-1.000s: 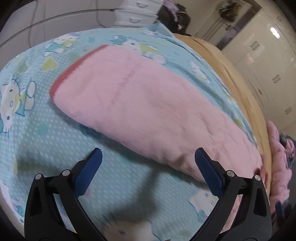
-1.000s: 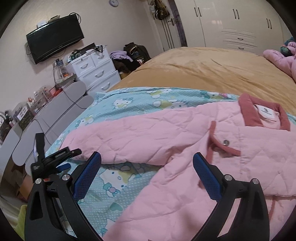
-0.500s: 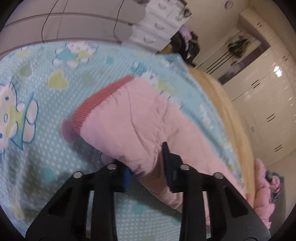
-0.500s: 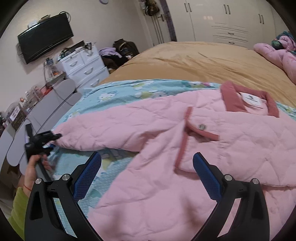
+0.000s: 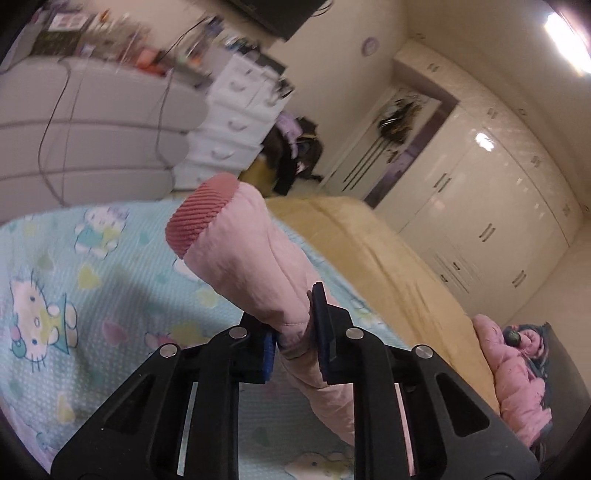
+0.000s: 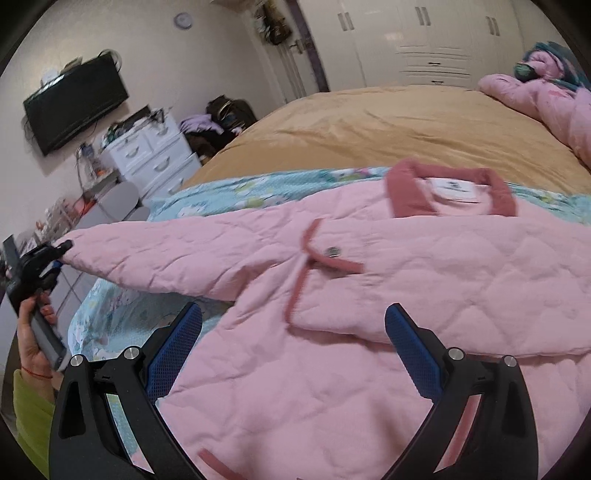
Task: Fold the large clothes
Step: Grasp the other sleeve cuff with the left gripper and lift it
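i am in a bedroom with cream walls. a black television [image 6: 75,105] hangs on the wall above a white chest of drawers [image 6: 151,157]. glossy white wardrobes [image 6: 424,40] line the far wall. the bed has a mustard cover [image 6: 388,125] with a blue cartoon-cat blanket [image 5: 74,280] over it. a round clock [image 6: 183,20] hangs high up.

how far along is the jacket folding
Early stage. Done: the pink jacket is spread flat, front up, on the blue blanket. In hand: the left tool is shut on the sleeve near its ribbed cuff, holding it raised off the blanket. The right tool hangs open above the jacket body, gripping nothing. Left: no fold shows yet, so sleeves and body remain.
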Demonstrator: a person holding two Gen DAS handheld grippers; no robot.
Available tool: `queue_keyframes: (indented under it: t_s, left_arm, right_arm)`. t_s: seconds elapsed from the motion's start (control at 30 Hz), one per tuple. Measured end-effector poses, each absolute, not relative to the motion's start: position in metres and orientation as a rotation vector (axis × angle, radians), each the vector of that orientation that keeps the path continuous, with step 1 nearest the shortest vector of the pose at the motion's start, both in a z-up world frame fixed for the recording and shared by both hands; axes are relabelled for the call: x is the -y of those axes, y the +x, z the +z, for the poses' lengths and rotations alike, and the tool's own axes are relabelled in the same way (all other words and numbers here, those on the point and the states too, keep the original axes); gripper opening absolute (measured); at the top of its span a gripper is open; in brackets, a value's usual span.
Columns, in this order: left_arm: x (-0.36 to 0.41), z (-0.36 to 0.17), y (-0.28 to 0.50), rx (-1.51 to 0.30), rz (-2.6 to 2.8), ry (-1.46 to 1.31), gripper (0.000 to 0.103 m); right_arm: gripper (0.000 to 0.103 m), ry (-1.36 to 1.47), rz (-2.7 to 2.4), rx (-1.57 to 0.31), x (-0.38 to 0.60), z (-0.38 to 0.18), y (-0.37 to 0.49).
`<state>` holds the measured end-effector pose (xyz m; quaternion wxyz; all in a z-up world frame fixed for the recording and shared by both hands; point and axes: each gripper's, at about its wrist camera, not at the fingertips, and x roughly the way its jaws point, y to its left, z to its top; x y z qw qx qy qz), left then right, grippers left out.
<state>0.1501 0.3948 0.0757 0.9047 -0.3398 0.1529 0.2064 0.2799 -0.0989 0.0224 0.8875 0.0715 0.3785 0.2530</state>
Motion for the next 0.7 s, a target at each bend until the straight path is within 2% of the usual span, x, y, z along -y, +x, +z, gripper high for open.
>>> queue_keyframes:
  t_s: [0.43,0.7]
  left_arm:
    - [-0.274,0.185,0.173,-0.233,0.306,-0.477,0.007]
    - [-0.213,0.208,0.194,-0.236,0.243,-0.383,0.006]
  right_arm:
    - [0.099,0.319,0.369,-0.752,0.23,0.013,0.277]
    - [0.099,0.39,0.337,-0.715,0.275,0.012,0.27]
